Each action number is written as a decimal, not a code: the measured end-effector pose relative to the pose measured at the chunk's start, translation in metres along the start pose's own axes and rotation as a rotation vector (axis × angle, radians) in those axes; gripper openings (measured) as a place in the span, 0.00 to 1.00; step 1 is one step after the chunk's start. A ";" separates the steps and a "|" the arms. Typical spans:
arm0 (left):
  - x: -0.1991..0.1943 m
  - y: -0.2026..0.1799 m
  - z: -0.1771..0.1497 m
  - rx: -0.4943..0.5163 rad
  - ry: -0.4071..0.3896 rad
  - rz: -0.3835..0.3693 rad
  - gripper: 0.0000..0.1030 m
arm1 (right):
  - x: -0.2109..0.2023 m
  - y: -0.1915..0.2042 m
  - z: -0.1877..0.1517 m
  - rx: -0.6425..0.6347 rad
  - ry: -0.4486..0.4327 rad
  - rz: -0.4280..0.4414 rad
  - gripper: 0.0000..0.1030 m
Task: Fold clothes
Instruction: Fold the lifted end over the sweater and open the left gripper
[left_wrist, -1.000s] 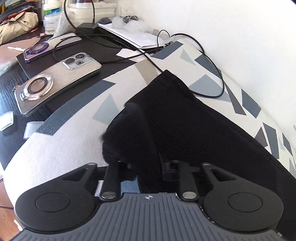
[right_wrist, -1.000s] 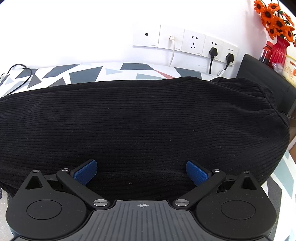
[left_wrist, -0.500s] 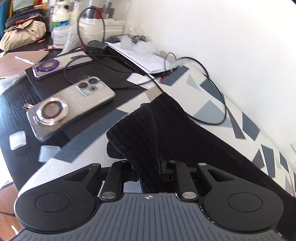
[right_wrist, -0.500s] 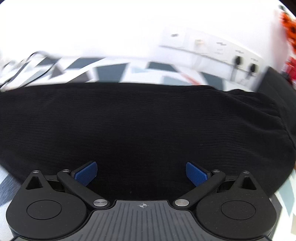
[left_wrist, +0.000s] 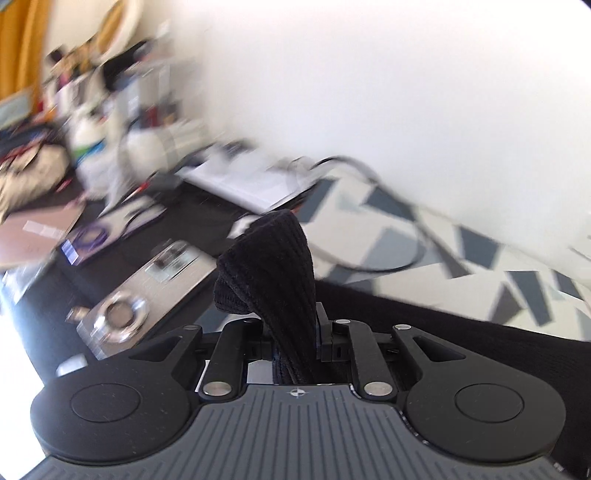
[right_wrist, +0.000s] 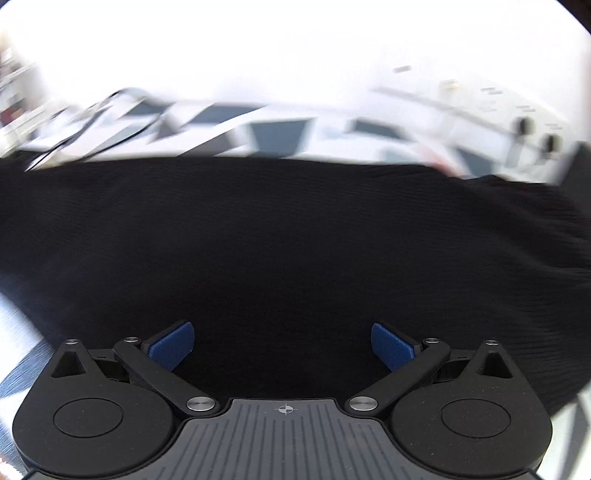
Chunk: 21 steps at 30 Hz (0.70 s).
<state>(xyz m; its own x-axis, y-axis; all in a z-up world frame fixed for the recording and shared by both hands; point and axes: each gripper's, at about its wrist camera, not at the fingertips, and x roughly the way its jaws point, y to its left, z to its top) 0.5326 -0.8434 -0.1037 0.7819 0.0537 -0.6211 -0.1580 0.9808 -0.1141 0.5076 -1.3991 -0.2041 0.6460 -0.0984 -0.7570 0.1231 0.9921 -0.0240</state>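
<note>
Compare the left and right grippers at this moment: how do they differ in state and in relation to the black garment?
The left gripper is shut on a bunched end of the black garment, which stands up between its fingers; the right gripper is open, its blue pads spread wide and holding nothing. The left one has cloth lifted off the patterned tabletop; the right one only faces the flat-lying garment. Both views are motion-blurred.

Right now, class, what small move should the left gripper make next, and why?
Probably carry the pinched end across the black garment. The left gripper is shut on a raised end, the rest lies flat on the cloth, and the right gripper hangs open above it.
</note>
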 end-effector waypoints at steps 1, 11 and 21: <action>-0.006 -0.011 0.003 0.036 -0.021 -0.029 0.16 | -0.002 -0.010 0.003 0.022 -0.014 -0.037 0.99; -0.036 -0.170 -0.015 0.353 -0.016 -0.407 0.15 | -0.003 -0.099 -0.013 0.224 0.007 -0.142 0.99; -0.027 -0.244 -0.086 0.623 0.125 -0.594 0.39 | -0.008 -0.113 -0.033 0.308 0.020 -0.088 0.99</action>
<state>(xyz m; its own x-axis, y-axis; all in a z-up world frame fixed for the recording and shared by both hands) 0.4989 -1.1006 -0.1257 0.5522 -0.4844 -0.6785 0.6426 0.7658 -0.0237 0.4638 -1.5083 -0.2168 0.6080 -0.1785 -0.7736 0.4024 0.9093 0.1064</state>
